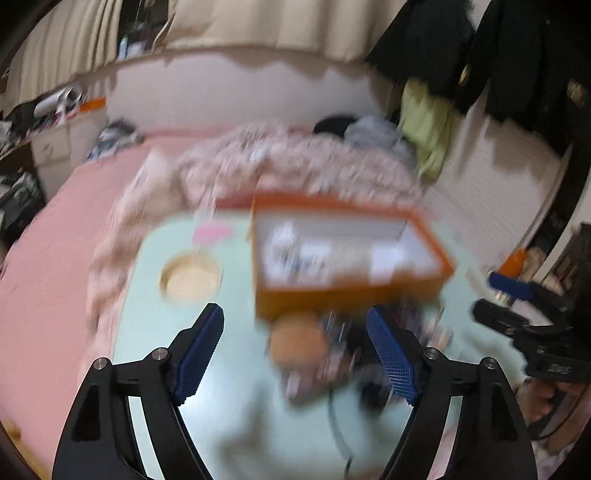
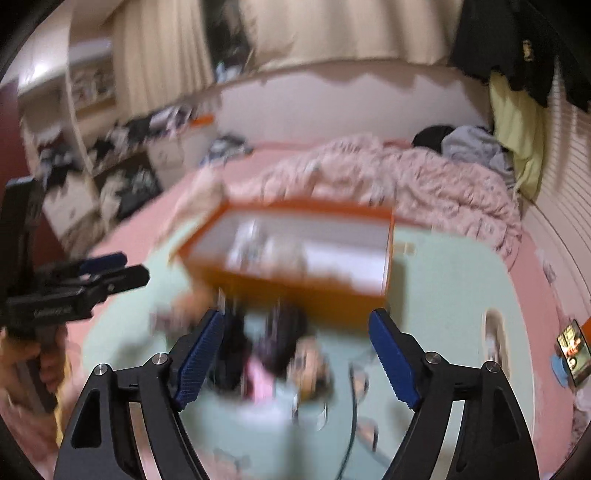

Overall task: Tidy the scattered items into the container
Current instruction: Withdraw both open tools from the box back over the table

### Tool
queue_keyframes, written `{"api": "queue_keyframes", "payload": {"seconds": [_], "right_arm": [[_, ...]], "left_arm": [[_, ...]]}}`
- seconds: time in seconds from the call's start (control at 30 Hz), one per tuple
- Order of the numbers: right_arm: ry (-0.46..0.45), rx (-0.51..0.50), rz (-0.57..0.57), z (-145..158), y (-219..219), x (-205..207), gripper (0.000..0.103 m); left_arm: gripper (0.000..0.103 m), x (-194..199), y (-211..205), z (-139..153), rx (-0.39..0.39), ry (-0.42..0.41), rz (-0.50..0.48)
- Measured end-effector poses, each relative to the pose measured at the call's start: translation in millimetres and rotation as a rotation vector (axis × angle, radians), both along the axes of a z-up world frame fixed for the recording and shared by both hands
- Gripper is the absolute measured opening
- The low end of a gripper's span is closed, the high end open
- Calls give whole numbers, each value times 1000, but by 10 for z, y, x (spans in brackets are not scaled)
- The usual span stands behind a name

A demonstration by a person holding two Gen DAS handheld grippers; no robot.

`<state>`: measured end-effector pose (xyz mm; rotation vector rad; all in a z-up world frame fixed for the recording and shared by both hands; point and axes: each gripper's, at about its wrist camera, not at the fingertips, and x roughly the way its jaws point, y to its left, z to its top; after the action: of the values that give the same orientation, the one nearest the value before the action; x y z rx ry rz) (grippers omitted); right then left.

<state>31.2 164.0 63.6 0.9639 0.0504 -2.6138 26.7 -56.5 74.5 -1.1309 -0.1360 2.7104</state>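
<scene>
1. Bedroom setting: a pink bed sheet (image 2: 155, 206) with a rumpled pink quilt (image 2: 424, 184), cream curtains (image 2: 332, 33) behind, all smeared by motion blur.
2. On the bed lies a smooth pale-green tabletop (image 1: 229, 369).
3. An orange rectangular box (image 1: 347, 254) with a white inside stands on it, some small things already within.
4. Scattered items (image 2: 273, 350) lie heaped just in front of the box: a round tan piece, something pink, a dark cable; too blurred to name.
5. The left gripper (image 1: 295, 354) and right gripper (image 2: 297, 354) both stand wide, ribbed blue pads bare, holding nothing.
6. No writing is readable.
</scene>
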Motion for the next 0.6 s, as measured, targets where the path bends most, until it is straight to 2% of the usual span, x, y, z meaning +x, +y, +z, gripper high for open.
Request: {"api": "queue_keyframes", "payload": {"seconds": [0.07,0.17,0.27,0.37,0.4,0.43,0.53,0.6], "right_arm": [[-32,54,9,-204,-19,145,81],[-83,95,16,-450,-35,252,81],[-125,106,-4,-611,-35,249,81],[-180,137,-23,-760,-53,219,82],[-167,140,-19,-766,-62,242,84],[-167,140,-17,-776,-61,255,86],[-183,140,-20,-799,-42,227,103],[-185,145,-19,-811,-48,210,103]], "left_arm": [[80,123,6,-225,9,-48,-3],[80,286,84,-452,-7,-63,-16],[80,292,195,-570,-58,-86,-39],[88,270,308,-674,-146,-94,-28],[101,265,349,-700,-160,-94,-38],[103,265,374,-721,-159,-92,-54],[103,264,370,-734,-157,-84,-66],[103,271,367,-738,-158,-81,-64]]}}
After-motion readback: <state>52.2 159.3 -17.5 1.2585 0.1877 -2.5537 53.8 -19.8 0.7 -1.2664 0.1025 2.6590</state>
